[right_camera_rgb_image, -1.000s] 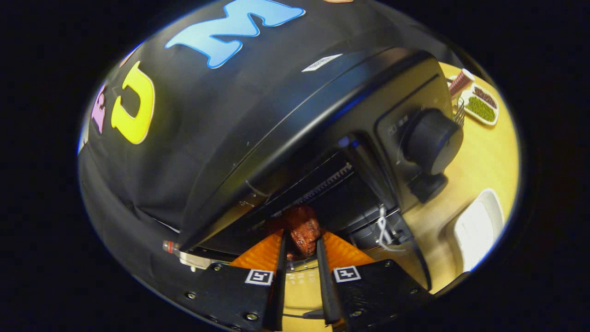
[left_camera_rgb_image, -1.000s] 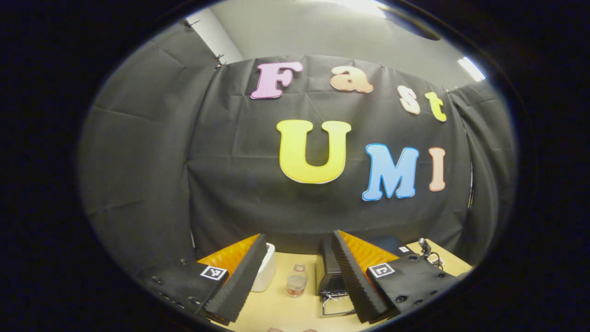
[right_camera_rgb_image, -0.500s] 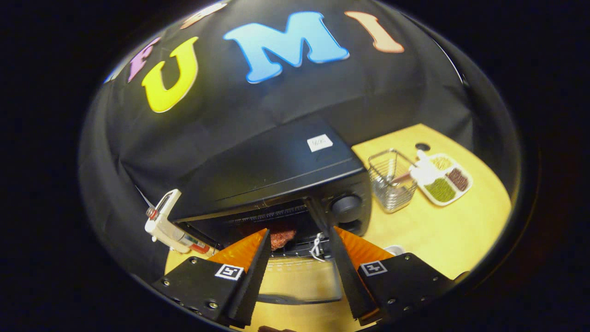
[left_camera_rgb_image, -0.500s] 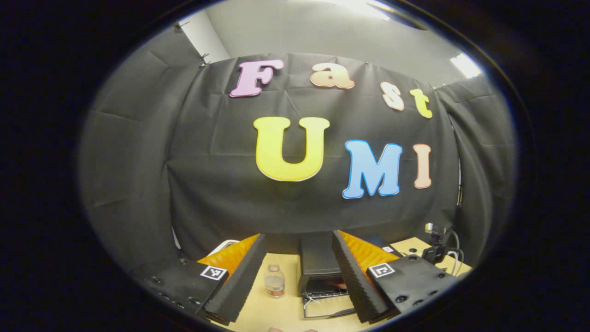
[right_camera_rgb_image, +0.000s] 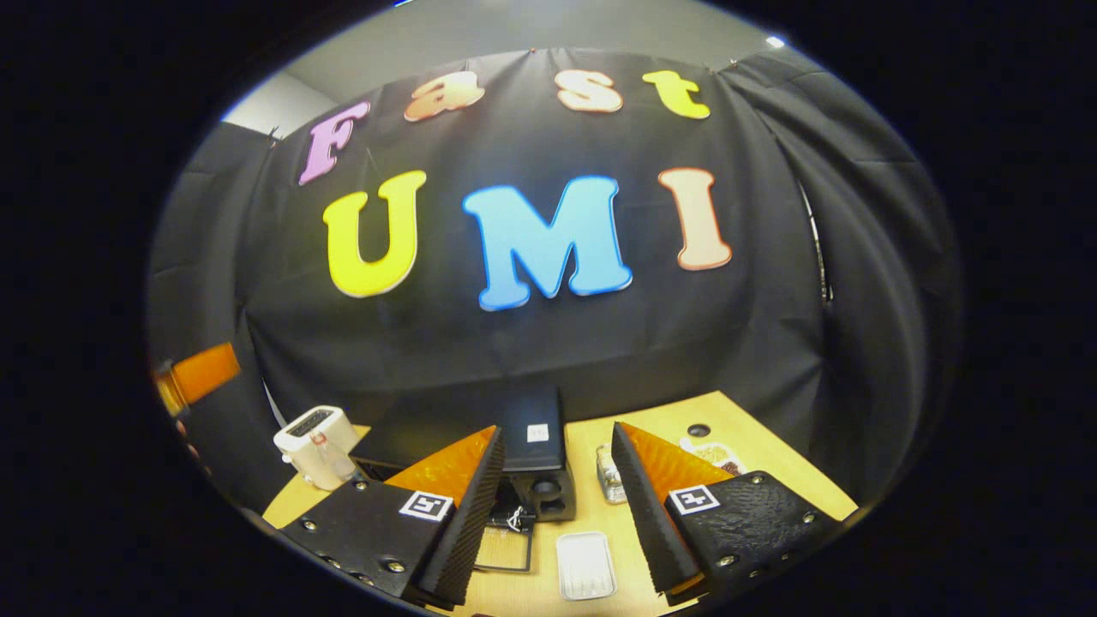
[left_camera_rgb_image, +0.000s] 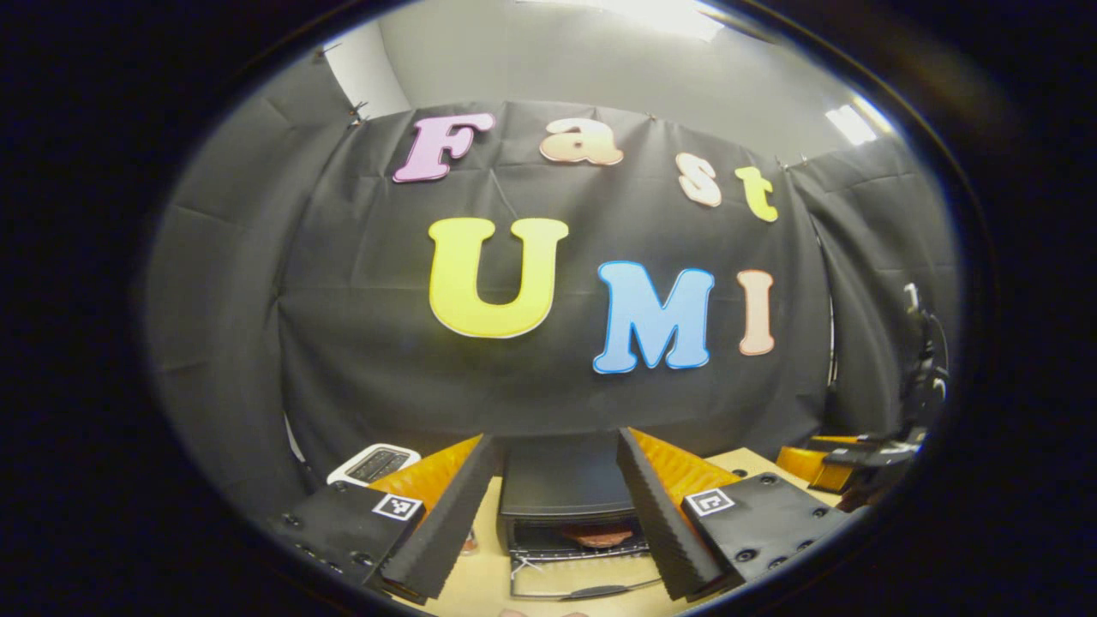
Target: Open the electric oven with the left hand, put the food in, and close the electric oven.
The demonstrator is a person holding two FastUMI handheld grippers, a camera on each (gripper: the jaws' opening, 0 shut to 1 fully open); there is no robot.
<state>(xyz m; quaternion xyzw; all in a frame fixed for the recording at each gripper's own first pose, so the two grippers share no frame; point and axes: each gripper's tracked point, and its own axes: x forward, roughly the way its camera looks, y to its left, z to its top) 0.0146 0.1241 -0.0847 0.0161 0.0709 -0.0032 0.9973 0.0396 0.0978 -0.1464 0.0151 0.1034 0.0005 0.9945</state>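
Two grippers, left gripper [left_camera_rgb_image: 550,514] and right gripper [right_camera_rgb_image: 553,506], both spread and empty, have drawn back from the electric oven [left_camera_rgb_image: 566,493] on the far table [right_camera_rgb_image: 771,446], whose door [left_camera_rgb_image: 583,583] hangs open with the food [left_camera_rgb_image: 600,536] inside, so closing remains.

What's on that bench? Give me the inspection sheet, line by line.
Surface: wooden table, partly bare.
Job's things: oven, its door folded down; food inside.
Clutter: toaster, bottle, white tray, divided plate.
Grippers: left gripper open, empty; right gripper open, empty.
Cables: white string at the oven's front.
Surroundings: black cloth wall.
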